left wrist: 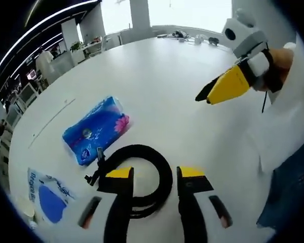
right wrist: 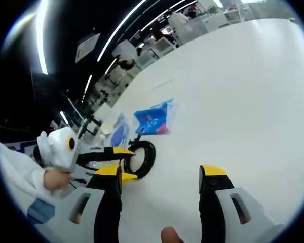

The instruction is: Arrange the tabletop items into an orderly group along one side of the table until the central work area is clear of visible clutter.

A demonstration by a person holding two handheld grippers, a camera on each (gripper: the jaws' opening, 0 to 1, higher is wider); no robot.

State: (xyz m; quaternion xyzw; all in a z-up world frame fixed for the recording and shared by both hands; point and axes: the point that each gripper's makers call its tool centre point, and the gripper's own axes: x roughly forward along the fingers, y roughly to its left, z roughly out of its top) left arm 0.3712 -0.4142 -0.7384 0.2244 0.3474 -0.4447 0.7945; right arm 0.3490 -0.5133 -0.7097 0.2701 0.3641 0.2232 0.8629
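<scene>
Worktop point(left wrist: 157, 76) surface, white and round-edged, spreads out under both of our tools, and we see three things lying on it toward one side. A black cable point(left wrist: 142, 174), coiled into a loop with a strap at one end, lies directly ahead of our left hand-held gripper point(left wrist: 154, 174), whose yellow-tipped jaws stand spread apart over the coil, one tip over the loop's inner space and the other just outside its rim; nothing is pinched between them. Just beyond the coil sits a blue tissue pack point(left wrist: 96, 130) with a pink flower print, close to the cable but apart from it. Farther toward the worktop's edge lies a white and blue pouch point(left wrist: 48, 195), flat on the surface. In the right gripper view we find the same cable point(right wrist: 142, 158), tissue pack point(right wrist: 154, 119) and pouch point(right wrist: 119, 132) grouped together well off to one side, with the left tool point(right wrist: 114, 163) hovering at the coil. Our right hand-held gripper point(right wrist: 162, 177) is held over bare worktop, its jaws wide apart and holding nothing. In the left gripper view that right tool point(left wrist: 205, 96) hangs above the surface, well apart from the three things, its yellow tips there appearing nearly together.
</scene>
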